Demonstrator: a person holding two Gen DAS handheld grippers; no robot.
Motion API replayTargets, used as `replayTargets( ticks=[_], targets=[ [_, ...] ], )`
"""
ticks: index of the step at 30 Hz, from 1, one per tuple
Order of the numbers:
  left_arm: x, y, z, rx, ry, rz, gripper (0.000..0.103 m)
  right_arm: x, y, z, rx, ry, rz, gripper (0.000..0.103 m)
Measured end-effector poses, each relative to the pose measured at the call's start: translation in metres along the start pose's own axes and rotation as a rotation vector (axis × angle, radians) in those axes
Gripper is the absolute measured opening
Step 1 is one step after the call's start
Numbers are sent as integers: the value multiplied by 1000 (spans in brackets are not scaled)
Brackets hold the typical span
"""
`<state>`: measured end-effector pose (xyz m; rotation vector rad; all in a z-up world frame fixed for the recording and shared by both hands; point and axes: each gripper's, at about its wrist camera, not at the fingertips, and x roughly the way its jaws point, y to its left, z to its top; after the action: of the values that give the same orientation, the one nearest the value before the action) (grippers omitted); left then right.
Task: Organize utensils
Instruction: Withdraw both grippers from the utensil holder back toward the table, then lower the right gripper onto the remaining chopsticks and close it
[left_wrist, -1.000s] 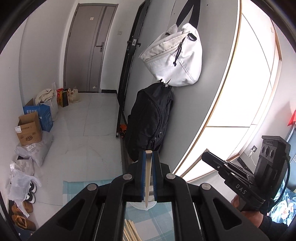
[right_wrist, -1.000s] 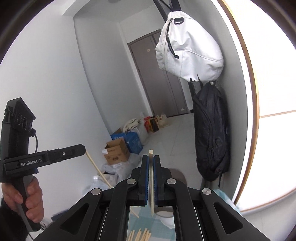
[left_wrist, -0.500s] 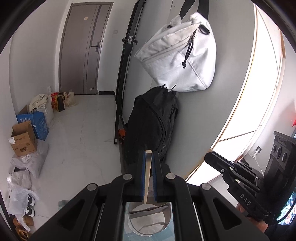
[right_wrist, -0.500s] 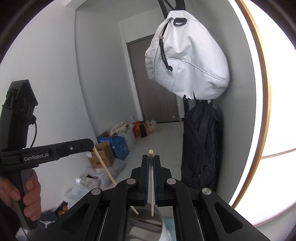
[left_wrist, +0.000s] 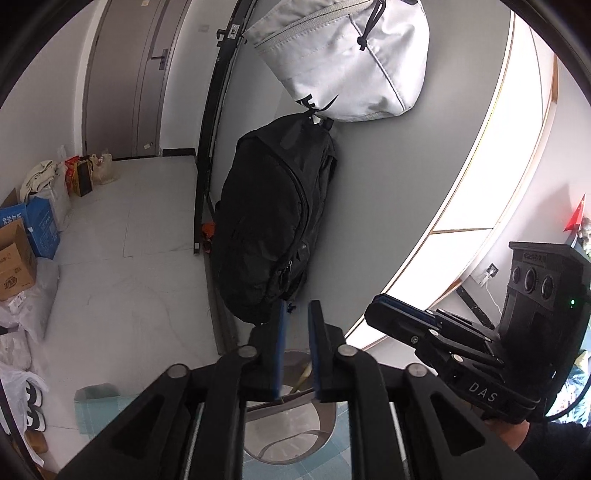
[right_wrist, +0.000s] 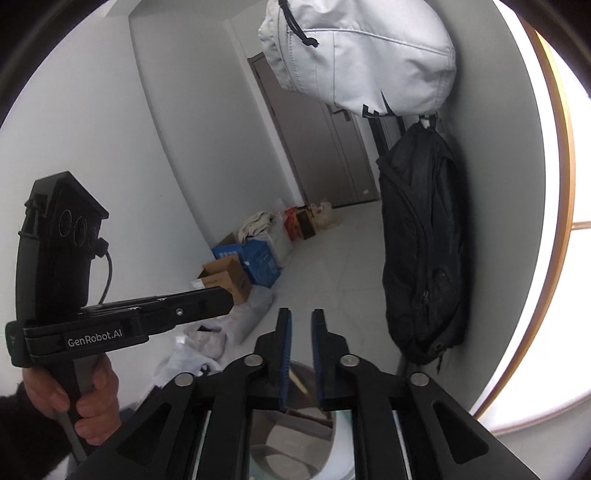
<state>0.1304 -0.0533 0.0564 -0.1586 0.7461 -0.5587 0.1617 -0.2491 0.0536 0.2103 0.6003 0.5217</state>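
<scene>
Leaning chopstick slants upward inside holder.

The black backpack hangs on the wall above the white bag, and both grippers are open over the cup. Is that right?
Not quite. In the left wrist view the black backpack hangs below the white bag, not above it. The rest holds: the left gripper and right gripper are both open over the cup.

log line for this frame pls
left gripper: just opened, empty | right gripper: just opened, empty | chopsticks: in white holder below
</scene>
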Motion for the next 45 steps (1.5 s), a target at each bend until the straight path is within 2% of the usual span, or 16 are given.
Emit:
replayTargets(
  ticks=[1, 3, 5, 7, 14, 18, 19, 21, 24, 30, 35, 38, 45],
  targets=[
    [-2, 1, 1, -2, -4, 8, 45, -3, -2, -2, 15, 0, 5, 35],
    [-7, -1, 5, -8, -26, 49, 69, -8, -7, -4, 37, -9, -6, 47],
    [-19, 6, 2, -30, -52, 64, 69, -17, -11, -10, 54, -11, -20, 49],
    [-28, 14, -1, -56, -46, 101, 69, -24, -12, -14, 70, -8, -35, 57],
    [-54, 19, -26, -103, -74, 230, 70, -38, -7, -30, 105, 1, -50, 60],
    [-57, 20, -30, -135, -85, 270, 71, -47, 7, -36, 98, -6, -40, 68],
    [-62, 20, -33, -143, -96, 292, 71, -48, 11, -37, 95, -9, -41, 74],
    [-66, 21, -36, -148, -116, 299, 72, -51, 19, -41, 90, -19, -42, 79],
    [-73, 19, -45, -148, -134, 338, 82, -52, 30, -47, 79, -17, -37, 79],
    [-86, 17, -66, -150, -174, 351, 83, -53, 51, -62, 52, 0, -43, 89],
    [-86, 24, -90, -165, -177, 355, 84, -45, 65, -80, 26, 60, -37, 92],
    [-82, 35, -106, -192, -161, 351, 84, -36, 73, -95, 2, 124, -24, 98],
    [-65, 64, -140, -236, -106, 376, 84, -9, 79, -135, -31, 274, -80, 98]
  ],
)
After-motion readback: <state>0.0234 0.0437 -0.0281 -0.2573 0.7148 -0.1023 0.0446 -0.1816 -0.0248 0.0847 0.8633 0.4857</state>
